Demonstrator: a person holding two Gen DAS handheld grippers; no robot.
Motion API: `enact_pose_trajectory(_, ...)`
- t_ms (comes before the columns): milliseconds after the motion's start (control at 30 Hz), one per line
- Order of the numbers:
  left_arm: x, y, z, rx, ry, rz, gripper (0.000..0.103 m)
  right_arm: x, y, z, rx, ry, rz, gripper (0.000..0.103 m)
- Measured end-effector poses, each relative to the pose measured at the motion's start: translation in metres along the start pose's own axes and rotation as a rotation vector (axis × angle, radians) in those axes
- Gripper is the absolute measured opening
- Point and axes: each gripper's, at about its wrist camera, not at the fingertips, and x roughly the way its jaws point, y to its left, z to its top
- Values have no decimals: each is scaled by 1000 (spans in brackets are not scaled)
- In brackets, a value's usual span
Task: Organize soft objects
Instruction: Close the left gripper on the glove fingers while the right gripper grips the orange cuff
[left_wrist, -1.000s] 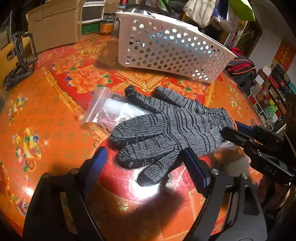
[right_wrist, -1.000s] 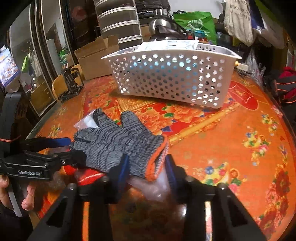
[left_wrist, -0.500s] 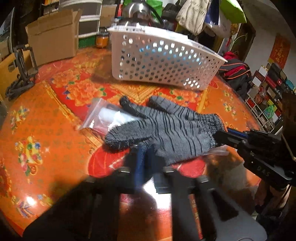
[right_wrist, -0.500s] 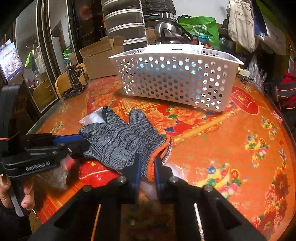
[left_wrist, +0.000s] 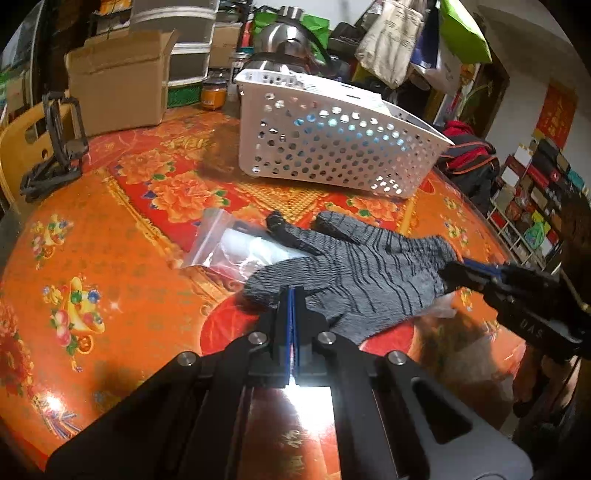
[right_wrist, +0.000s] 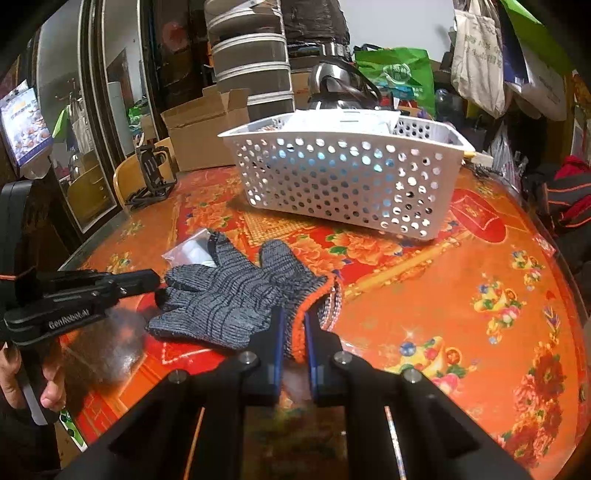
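A grey knitted glove (left_wrist: 365, 273) lies at the centre of the orange flowered tablecloth (left_wrist: 92, 258), partly over a clear plastic bag (left_wrist: 229, 247) and below the white perforated basket (left_wrist: 332, 147). The left gripper (left_wrist: 291, 295) is pinched tight on a glove fingertip at lower centre. The right gripper (right_wrist: 293, 325) clamps narrowly on the orange-edged cuff.

Dim warm room light, white glare on the glossy tablecloth (left_wrist: 314, 397), fisheye bending and dark corners, slight motion blur.
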Motion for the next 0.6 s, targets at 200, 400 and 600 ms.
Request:
enact_pose_trajectory(200, 12, 6, 3, -9, 34, -8, 56, 16, -12, -3, 21, 51, 2, 9)
enact_pose_trajectory(400, 21, 0, 9, 2, 16, 38, 68, 18, -13, -4, 4, 62, 2, 9)
enact_pose_trajectory(600, 39, -4, 13, 3, 59, 47, 56, 18, -13, -4, 0, 67, 10, 9)
